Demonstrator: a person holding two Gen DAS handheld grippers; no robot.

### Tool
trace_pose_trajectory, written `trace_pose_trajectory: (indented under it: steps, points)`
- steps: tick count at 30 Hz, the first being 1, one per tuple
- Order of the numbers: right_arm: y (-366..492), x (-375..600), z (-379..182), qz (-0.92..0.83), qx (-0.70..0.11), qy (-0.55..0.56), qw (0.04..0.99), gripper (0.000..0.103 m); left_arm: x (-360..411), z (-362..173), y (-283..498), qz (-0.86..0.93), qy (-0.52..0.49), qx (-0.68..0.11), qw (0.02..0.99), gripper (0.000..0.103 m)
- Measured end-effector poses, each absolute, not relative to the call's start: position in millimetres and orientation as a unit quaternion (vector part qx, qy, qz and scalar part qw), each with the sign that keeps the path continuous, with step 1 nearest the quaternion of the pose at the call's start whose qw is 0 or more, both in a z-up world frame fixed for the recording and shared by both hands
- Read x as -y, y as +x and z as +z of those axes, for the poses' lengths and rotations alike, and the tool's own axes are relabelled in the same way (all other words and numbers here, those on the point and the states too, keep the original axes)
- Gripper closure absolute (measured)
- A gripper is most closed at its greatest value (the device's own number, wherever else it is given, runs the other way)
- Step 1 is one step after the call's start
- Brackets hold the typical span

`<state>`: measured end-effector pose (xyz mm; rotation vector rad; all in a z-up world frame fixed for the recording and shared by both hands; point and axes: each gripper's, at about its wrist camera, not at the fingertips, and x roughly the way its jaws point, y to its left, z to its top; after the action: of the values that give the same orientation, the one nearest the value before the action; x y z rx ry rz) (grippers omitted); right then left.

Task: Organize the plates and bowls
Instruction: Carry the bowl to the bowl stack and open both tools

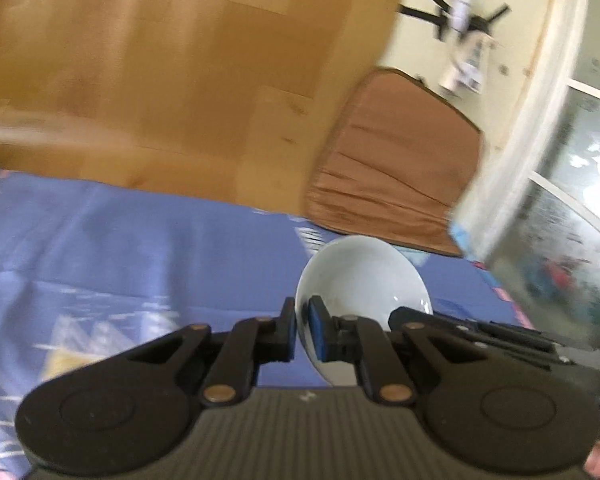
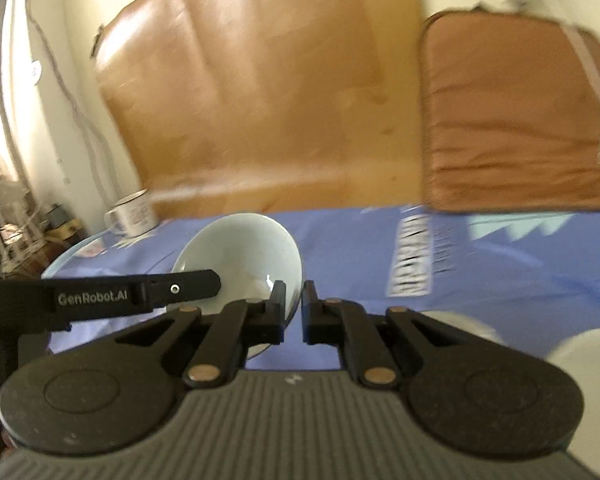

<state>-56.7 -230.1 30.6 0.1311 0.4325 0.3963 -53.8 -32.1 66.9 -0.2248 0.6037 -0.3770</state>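
Bowl (image 1: 360,276) at lower center is rim-pinched by both the left hand-held gripper (image 1: 302,330) and the right hand-held gripper (image 2: 294,312); pull unevenly and it probably slips.

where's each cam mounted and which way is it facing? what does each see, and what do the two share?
Left wrist: sits on the left gripper, looking forward along its fingers, which pinch the rim of a pale bowl above blue cloth; the right gripper enters from the right.
Right wrist: sits on the right gripper, clamped on a pale bowl; the left gripper enters from the left; mug behind.
Shared: blue cloth, cardboard, brown cushion.
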Motion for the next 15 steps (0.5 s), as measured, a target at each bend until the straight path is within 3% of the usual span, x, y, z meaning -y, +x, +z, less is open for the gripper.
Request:
trace_pose_trajectory:
  steps: [9,12,13,14,15]
  points:
    - [-68.0,284.3,9.8,0.124,-0.225,0.092,0.962,0.092,98.3,48.2,-34.1,-0.234,-0.082,-0.34,0.907,0.094]
    - [-69.6,285.9,5.1,0.108,-0.215,0.096,0.966,0.085,110.1,41.0,-31.6,-0.225,-0.066,-0.354,0.905,0.091]
    - [-71.6,286.4,4.9,0.102,-0.209,0.094,0.968,0.08,112.2,40.5,-32.0,-0.22,-0.057,-0.351,0.908,0.085]
    - [-73.0,287.6,5.2,0.098,-0.202,0.094,0.97,0.068,113.7,40.7,-34.1,-0.217,-0.048,-0.346,0.912,0.078]
    - [-74.9,288.2,5.6,0.1,-0.194,0.098,0.971,0.067,114.1,41.6,-36.6,-0.214,-0.042,-0.339,0.915,0.077]
